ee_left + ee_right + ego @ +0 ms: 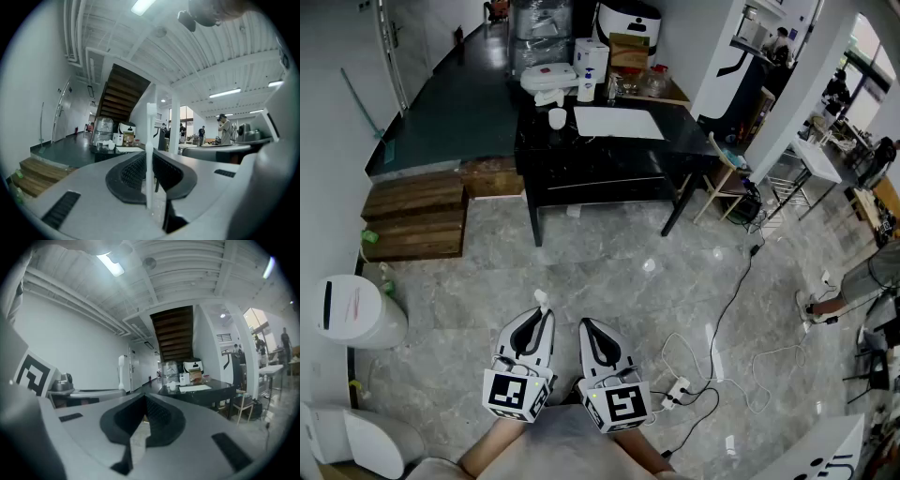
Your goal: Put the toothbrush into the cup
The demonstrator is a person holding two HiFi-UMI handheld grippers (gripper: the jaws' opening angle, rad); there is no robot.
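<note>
Pinching a white toothbrush [149, 140], the left tool [546, 317] hovers beside the right tool [584, 326].

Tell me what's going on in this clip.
A person stands holding a gripper in each hand. The left gripper is shut on a white toothbrush. The right gripper is shut on nothing. A white cup sits on the black table across the floor, so the toothbrush is not yet in it.

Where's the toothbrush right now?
The thin white plastic toothbrush is pinched between the left gripper's fingers, low in the head view beside the right gripper, over the grey stone floor, far from the black table.
</note>
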